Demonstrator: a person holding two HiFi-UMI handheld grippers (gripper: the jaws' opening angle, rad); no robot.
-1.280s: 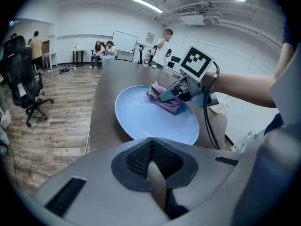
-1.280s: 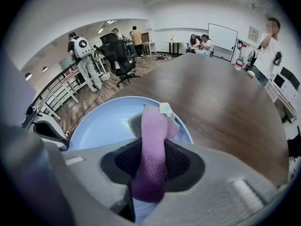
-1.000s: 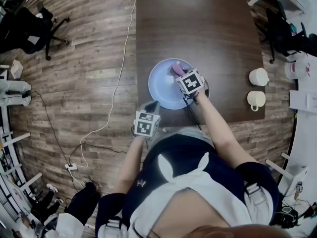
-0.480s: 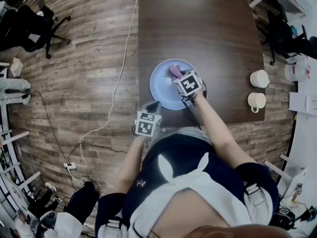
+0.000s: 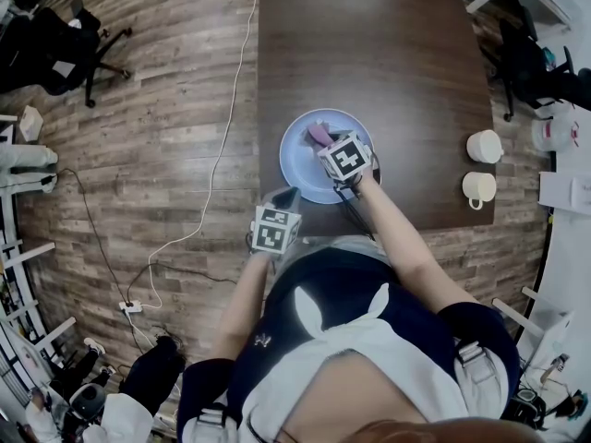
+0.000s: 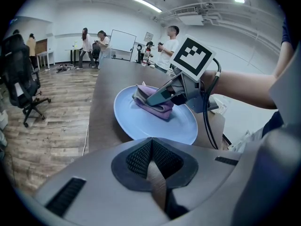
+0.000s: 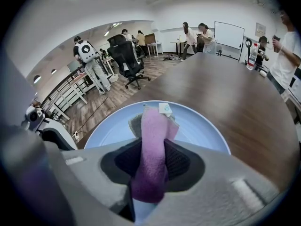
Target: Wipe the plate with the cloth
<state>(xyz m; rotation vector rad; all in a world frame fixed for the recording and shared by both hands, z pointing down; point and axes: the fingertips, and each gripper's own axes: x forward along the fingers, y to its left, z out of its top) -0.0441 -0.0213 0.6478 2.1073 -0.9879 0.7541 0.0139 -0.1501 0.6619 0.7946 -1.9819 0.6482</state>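
Above the plate [image 5: 297, 166], toward the frame's top, the surface [image 5: 369, 44] lies open; two cups [image 5: 482, 145] stand at right.

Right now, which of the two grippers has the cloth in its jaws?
The right gripper, over the blue plate: its jaws are clamped on the purple cloth. The left gripper sits at the edge of the table, jaws together on nothing.

The hand-held gripper [image 7: 151, 159] has its dark ribbed jaws pressed on a folded pink-purple cloth [image 7: 153, 135], which runs forward from between them onto a pale blue plate [image 7: 202, 128]. At the cloth's far end a small white tag [image 7: 165, 108] shows beside a grey layer. The plate sits on a dark brown table [image 7: 235, 88]; beyond it are a black office chair [image 7: 124, 55] and several standing people [image 7: 89, 55].
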